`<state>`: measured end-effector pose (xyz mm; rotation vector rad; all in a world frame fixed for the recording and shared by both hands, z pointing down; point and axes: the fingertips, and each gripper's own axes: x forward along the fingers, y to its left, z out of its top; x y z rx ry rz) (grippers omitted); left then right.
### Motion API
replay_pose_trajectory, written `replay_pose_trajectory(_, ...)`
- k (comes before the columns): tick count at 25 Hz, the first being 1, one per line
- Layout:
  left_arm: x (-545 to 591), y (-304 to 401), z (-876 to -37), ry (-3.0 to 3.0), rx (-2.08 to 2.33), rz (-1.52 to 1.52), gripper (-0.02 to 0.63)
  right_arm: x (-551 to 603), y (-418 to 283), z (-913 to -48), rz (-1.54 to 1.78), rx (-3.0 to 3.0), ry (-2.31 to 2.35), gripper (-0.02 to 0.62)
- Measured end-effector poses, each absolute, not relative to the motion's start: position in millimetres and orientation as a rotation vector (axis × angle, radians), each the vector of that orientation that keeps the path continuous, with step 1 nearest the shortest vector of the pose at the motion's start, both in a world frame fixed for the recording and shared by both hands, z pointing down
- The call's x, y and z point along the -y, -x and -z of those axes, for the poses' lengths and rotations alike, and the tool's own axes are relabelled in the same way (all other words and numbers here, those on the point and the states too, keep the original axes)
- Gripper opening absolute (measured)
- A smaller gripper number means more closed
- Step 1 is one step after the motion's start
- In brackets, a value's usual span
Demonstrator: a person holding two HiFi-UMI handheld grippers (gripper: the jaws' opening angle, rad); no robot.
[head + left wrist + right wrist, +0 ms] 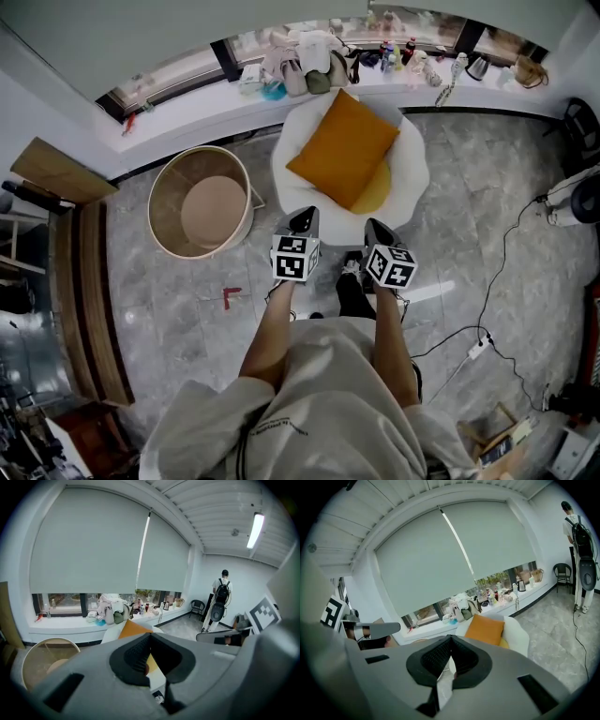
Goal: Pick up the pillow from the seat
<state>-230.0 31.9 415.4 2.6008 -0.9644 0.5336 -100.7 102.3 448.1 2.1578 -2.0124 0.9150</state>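
An orange square pillow [344,147] leans on a white round seat [414,178], with a yellow cushion [377,193] under its lower corner. My left gripper [303,221] and right gripper [375,228] are side by side just short of the seat's near edge, both pointing at it. Both are shut with nothing between the pads, and neither touches the pillow. In the left gripper view the pillow [133,629] peeks above the closed left gripper [150,635]. From the right gripper [450,638], the pillow [484,629] shows up and to the right on the seat [518,633].
A round wood-rimmed tub [200,202] stands on the floor left of the seat. The window sill [187,103] behind carries clothes and bottles. Cables and a power strip [480,347] lie at the right. A person with a backpack [221,592] stands far off near a black chair [198,607].
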Motion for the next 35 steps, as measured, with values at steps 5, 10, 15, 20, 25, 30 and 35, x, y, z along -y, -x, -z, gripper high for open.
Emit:
replay_pose_trajectory(5, -6, 200, -420, -2.597, 0.941, -0.564, 0.009, -73, 78, -437, -0.985, 2.164, -2.195, 0.006)
replay_pose_trajectory(10, 9, 165, -422, -2.61, 0.903, -0.594, 0.009, -52, 45, -429, -1.019, 2.185, -2.223, 0.006)
replay_pose_trajectory(15, 25, 132, -420, -2.625, 0.886, -0.621, 0.009, -36, 20, -425, -1.082, 2.246, -2.221, 0.006)
replay_pose_trajectory(20, 43, 100, -417, -2.635, 0.871, -0.633, 0.009, -20, -14, -423, -1.102, 2.231, -2.234, 0.006)
replay_pose_trajectory(25, 67, 65, -412, -2.645, 0.868, -0.61, 0.009, -3, -46, -432, -1.048, 2.151, -2.207, 0.006)
replay_pose_trajectory(30, 77, 26, -420, -2.65, 0.843, -0.632, 0.009, 6, -77, -445, -1.112, 2.119, -2.137, 0.006)
replay_pose_trajectory(35, 82, -3, -421, -2.653, 0.846, -0.656, 0.009, 14, -96, -453, -1.135, 2.124, -2.112, 0.006)
